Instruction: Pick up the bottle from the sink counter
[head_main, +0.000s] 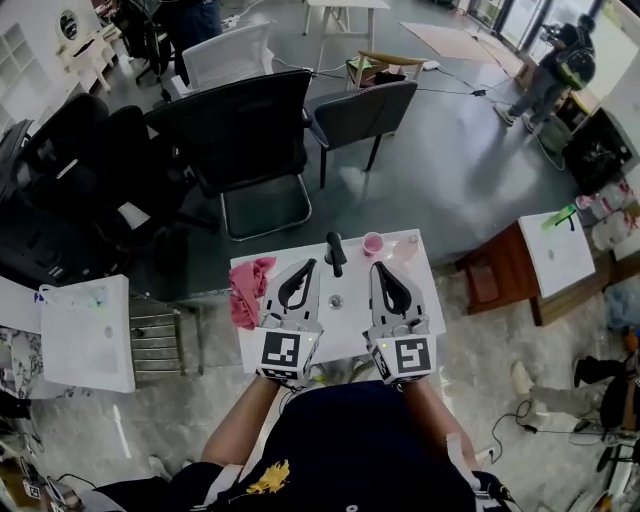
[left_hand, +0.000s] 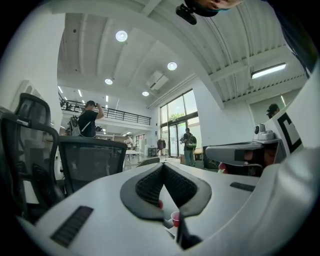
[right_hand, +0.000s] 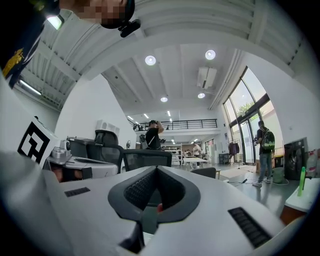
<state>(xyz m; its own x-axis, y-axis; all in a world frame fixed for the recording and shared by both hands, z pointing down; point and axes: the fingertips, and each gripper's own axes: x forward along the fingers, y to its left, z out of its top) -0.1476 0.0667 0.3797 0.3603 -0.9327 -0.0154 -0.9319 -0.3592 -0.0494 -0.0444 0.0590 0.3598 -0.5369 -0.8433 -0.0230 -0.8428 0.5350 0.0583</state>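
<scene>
A small white sink counter (head_main: 290, 345) stands just in front of me. At its back right corner is a pale, see-through bottle (head_main: 405, 248), beside a pink cup (head_main: 372, 243) and a black faucet (head_main: 335, 252). My left gripper (head_main: 308, 266) is held over the counter's left half with its jaws shut and nothing in them. My right gripper (head_main: 378, 268) hovers over the right half, also shut and empty, a short way in front of the bottle. Both gripper views tilt upward: the left gripper (left_hand: 163, 165) and right gripper (right_hand: 156, 169) show closed pads. The pink cup (left_hand: 175, 219) peeks below the left jaws.
A pink cloth (head_main: 250, 287) lies on the counter's left edge. Black office chairs (head_main: 245, 130) stand behind the counter. A white cabinet (head_main: 88, 330) is to the left and a brown stand with a white top (head_main: 556, 250) to the right. A person (head_main: 550, 75) stands far back right.
</scene>
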